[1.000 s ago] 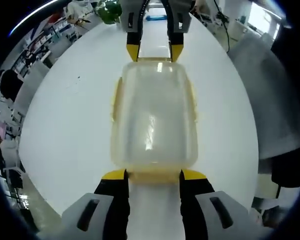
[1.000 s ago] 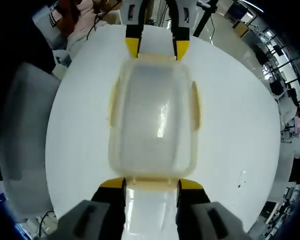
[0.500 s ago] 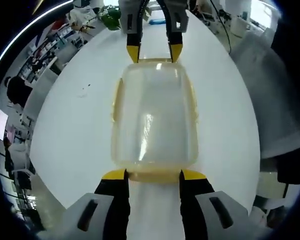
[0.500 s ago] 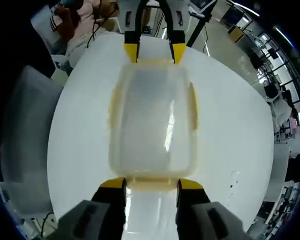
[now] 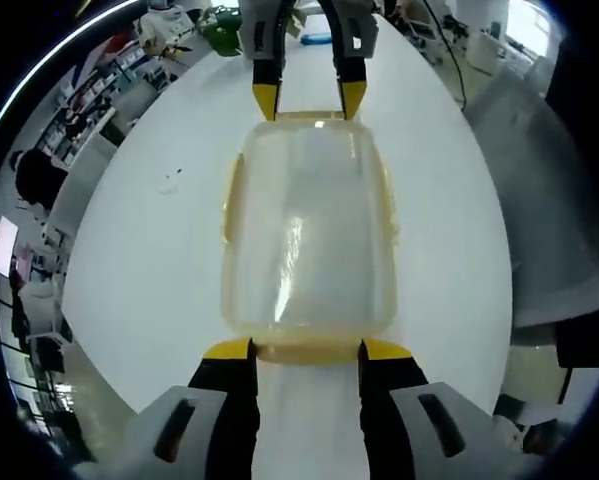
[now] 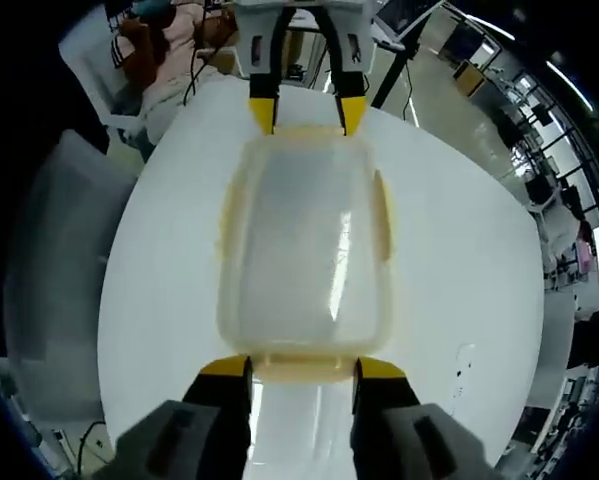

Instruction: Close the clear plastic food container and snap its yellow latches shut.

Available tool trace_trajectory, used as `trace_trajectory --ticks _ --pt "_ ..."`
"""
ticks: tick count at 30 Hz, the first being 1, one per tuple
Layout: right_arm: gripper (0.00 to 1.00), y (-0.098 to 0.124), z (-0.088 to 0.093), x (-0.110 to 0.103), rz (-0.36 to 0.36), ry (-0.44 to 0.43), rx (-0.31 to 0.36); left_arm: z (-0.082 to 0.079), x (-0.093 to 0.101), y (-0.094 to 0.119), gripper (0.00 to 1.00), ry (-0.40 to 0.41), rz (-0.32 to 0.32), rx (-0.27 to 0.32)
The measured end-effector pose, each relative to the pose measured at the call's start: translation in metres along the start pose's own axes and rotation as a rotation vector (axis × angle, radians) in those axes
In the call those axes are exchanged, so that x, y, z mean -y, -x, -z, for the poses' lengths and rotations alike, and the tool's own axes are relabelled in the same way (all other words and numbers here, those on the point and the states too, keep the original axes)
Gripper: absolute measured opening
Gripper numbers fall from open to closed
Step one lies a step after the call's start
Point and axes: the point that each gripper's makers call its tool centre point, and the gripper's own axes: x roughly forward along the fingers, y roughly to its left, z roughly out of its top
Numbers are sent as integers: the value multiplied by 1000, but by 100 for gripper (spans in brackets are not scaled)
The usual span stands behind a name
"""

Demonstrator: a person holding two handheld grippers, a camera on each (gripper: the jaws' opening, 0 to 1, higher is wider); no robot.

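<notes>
The clear plastic food container (image 5: 309, 220) lies lengthwise between my two grippers, lid on, over the white table (image 5: 149, 250). My left gripper (image 5: 306, 350) has its yellow-tipped jaws against both ends of the near yellow end latch (image 5: 306, 353), which fills the gap. The right gripper (image 5: 309, 100) holds the far end latch the same way. In the right gripper view the container (image 6: 304, 240) sits likewise, with the right gripper (image 6: 301, 368) on the near latch (image 6: 301, 370) and the left gripper (image 6: 297, 115) at the far end. Yellow side latches (image 5: 231, 200) (image 5: 387, 205) lie along the long sides.
A grey chair back (image 5: 549, 200) stands beside the round table, also seen as the chair (image 6: 49, 260) in the right gripper view. A person (image 6: 169, 40) sits past the table's far edge. A green plant (image 5: 219, 25) is at the table's far side.
The container keeps its place between both grippers while the table and room shift and shrink slightly behind it, so hands and container have moved together. Jaw spacing is unchanged.
</notes>
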Motion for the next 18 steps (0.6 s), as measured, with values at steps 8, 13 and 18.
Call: trace_trajectory --ticks 8,13,18 --pt "36 5 2 -2 2 5 16 -4 1 3 36 5 -19 -15" --pt "36 7 7 0 2 3 34 -10 -1 3 36 -9 -38 -23" --pt "36 8 14 2 4 6 49 -17 -2 3 36 -9 -49 -32"
